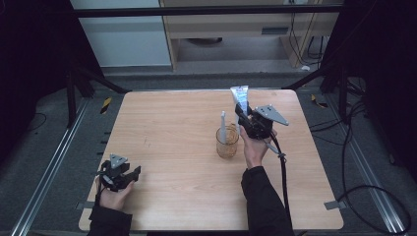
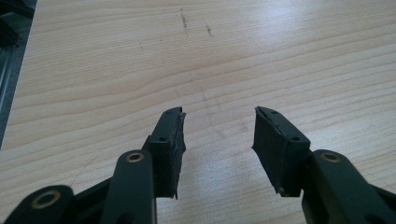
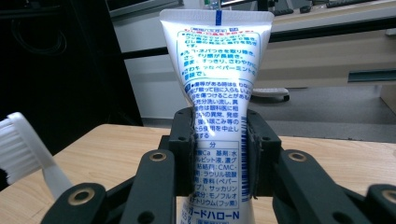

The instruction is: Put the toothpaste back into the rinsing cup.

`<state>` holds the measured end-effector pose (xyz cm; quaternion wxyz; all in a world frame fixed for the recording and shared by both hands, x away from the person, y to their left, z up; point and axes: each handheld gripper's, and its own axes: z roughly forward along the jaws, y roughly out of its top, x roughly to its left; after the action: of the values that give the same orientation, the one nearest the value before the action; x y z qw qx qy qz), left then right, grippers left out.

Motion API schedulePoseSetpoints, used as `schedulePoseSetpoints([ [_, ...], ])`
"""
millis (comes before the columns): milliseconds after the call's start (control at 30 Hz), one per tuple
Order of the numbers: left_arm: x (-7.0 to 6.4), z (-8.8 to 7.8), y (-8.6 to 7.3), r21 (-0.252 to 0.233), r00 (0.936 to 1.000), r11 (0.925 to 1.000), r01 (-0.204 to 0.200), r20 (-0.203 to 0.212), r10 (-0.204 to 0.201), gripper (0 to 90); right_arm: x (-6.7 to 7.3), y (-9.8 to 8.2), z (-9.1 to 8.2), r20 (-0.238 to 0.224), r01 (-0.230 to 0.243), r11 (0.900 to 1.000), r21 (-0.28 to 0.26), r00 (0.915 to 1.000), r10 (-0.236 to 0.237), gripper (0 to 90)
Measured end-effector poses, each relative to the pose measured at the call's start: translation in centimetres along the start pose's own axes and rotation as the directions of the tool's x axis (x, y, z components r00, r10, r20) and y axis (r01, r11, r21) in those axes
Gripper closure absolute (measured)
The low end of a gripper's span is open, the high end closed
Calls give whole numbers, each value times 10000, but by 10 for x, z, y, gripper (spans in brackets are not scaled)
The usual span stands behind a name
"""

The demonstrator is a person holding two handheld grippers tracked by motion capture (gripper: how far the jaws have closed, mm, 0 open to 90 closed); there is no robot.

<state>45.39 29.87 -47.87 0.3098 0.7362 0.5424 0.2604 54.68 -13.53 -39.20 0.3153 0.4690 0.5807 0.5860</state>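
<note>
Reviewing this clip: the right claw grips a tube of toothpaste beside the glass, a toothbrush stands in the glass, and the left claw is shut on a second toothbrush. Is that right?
Not quite. The left claw is open and holds nothing, as the left gripper view shows. The rest stands: the right claw grips the tube of toothpaste beside the glass, and a toothbrush stands in it.

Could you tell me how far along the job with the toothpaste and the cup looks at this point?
Done: the toothbrush already stands in the glass cup. In hand: the right gripper is shut on the toothpaste tube, held upright just beside the cup. Left: the tube is not in the cup yet, which is probably the next step. The left gripper sits open over the table.
</note>
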Motion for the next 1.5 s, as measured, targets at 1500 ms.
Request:
schedulePoseSetpoints([
  [1500, 0, 0, 0, 8, 10000, 10000, -11, -39, 11, 519, 12, -39, 25, -558, -187, 9926, 1199, 9981, 255, 654],
])
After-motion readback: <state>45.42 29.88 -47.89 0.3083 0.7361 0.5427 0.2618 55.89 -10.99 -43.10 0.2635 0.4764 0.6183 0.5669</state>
